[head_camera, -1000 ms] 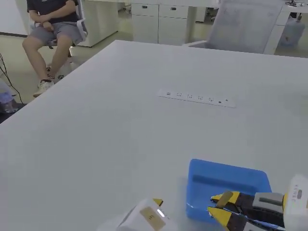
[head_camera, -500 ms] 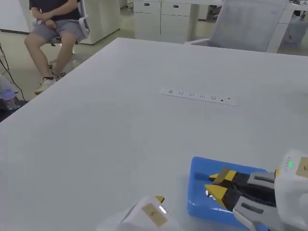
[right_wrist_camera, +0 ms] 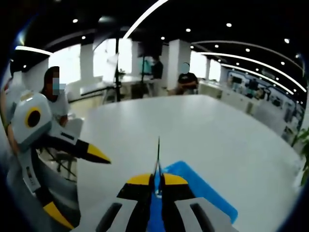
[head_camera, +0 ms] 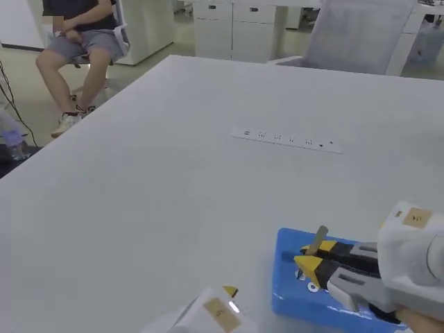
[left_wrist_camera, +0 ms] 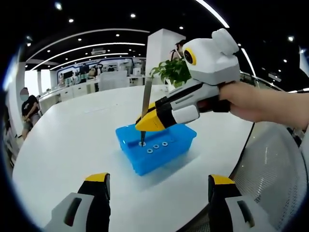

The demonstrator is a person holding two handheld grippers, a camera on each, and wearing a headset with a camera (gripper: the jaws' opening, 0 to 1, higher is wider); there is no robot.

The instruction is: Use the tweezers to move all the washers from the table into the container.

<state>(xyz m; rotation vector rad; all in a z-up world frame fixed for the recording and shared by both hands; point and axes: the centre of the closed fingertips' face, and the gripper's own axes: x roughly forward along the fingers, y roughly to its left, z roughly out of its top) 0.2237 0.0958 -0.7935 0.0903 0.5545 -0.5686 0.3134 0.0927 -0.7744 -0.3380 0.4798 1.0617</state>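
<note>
the right gripper (head_camera: 305,267) hangs over the blue container (head_camera: 288,302), which sits on the white worktop (head_camera: 173,173) close to the person's edge. its yellow-tipped fingers are pressed together on a pair of tweezers (head_camera: 318,242), pinching them partway along, so the top end sticks up past the fingers and the pointed end runs down into the container.

in the left gripper view the right gripper (left_wrist_camera: 143,126) comes in from the right, held by a hand (left_wrist_camera: 251,101). the tweezers (left_wrist_camera: 146,102) stand almost upright, and their tip comes down at the floor of the container (left_wrist_camera: 145,164). the washers (left_wrist_camera: 158,146) lie in a short row on that floor, just beside one another. the tip meets the end of the row nearest the container's far corner; whether it is gripping a washer there is too small to tell.

in the right gripper view the tweezers (right_wrist_camera: 158,152) rise straight out from between the closed fingers of the right gripper (right_wrist_camera: 157,180), with the container (right_wrist_camera: 207,195) below and to the right.

the left gripper (left_wrist_camera: 158,180) is held low and back from the container, its fingers spread wide with nothing between them. in the right gripper view the left gripper (right_wrist_camera: 75,183) is off to the left, well apart from the tweezers.

farther across the worktop lies a white power strip (head_camera: 288,141). a person (head_camera: 73,41) sits on a chair beyond the far left corner.
</note>
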